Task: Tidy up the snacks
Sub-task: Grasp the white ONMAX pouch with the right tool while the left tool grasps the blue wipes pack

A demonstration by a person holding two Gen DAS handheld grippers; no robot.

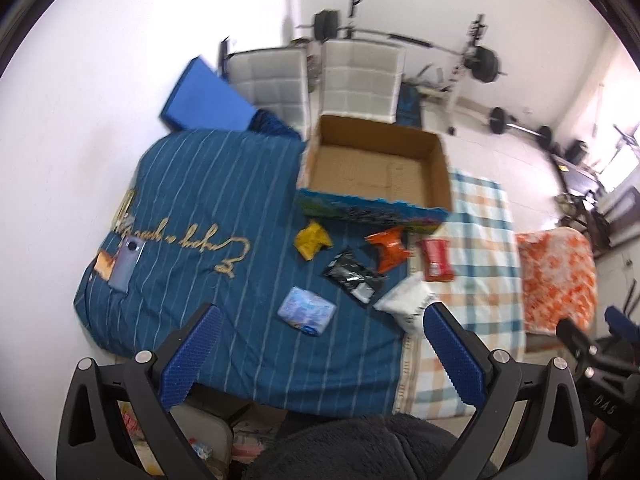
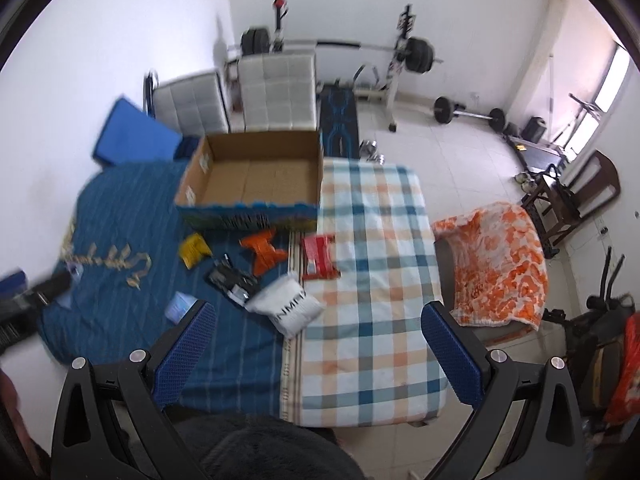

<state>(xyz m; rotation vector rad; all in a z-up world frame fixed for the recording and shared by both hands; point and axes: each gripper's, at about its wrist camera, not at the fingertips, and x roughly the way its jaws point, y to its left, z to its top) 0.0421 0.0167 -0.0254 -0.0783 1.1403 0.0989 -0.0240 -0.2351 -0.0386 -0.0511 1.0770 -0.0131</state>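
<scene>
An empty cardboard box (image 1: 376, 168) (image 2: 256, 178) with a blue printed front stands on the bed. In front of it lie several snack packets: yellow (image 1: 312, 240) (image 2: 195, 249), orange (image 1: 390, 249) (image 2: 264, 251), red (image 1: 437, 260) (image 2: 319, 257), black (image 1: 354, 276) (image 2: 232, 278), white (image 1: 408, 302) (image 2: 289, 305) and pale blue (image 1: 306, 311) (image 2: 180, 306). My left gripper (image 1: 320, 354) hangs open above the bed's near edge, nearest the pale blue packet. My right gripper (image 2: 316, 354) is open too, over the checked sheet, nothing between its fingers.
A phone (image 1: 126, 260) lies on the striped blue cover (image 1: 208, 208) at the left. A blue cushion (image 1: 204, 96) leans on the wall, two white chairs (image 2: 276, 92) stand behind the box. An orange-flowered cloth (image 2: 496, 264) covers a seat at the right. Weights (image 2: 468, 114) lie on the floor.
</scene>
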